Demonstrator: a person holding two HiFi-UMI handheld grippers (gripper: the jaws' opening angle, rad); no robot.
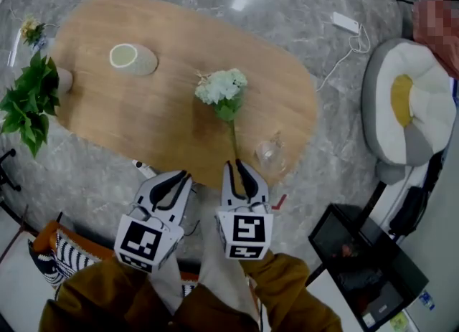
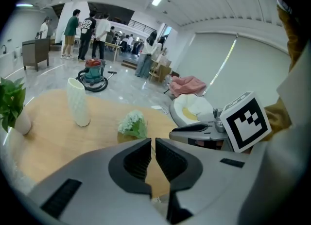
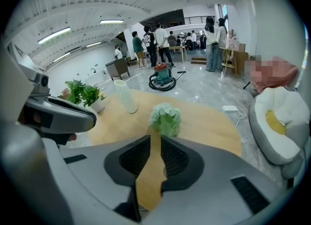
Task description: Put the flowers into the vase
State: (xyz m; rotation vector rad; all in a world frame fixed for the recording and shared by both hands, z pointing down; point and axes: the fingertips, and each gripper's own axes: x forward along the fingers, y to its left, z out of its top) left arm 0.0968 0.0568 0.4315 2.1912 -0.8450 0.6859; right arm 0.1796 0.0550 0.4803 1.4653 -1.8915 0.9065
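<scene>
Lying on the wooden table [image 1: 165,122] at the middle of the head view: the flowers [image 1: 221,87], pale head toward the top, thin green stem [image 1: 233,137] trailing down toward the table's lower edge. Probably light, soft at the head and easily crushed, with a bendy, slim stem. Best taken low on the stem with gentle pressure, never by the blossoms. Just at the stem's lower end, the right gripper [image 1: 237,168], jaws a little apart, only tabletop in the gap, holding nothing. Beside it to the left, the left gripper [image 1: 183,178], jaws almost together, empty. At the table's upper left, well apart from the flowers, the white vase [image 1: 133,59], upright. Just right of the stem, a clear glass vessel [image 1: 271,153], worth steering round.
</scene>
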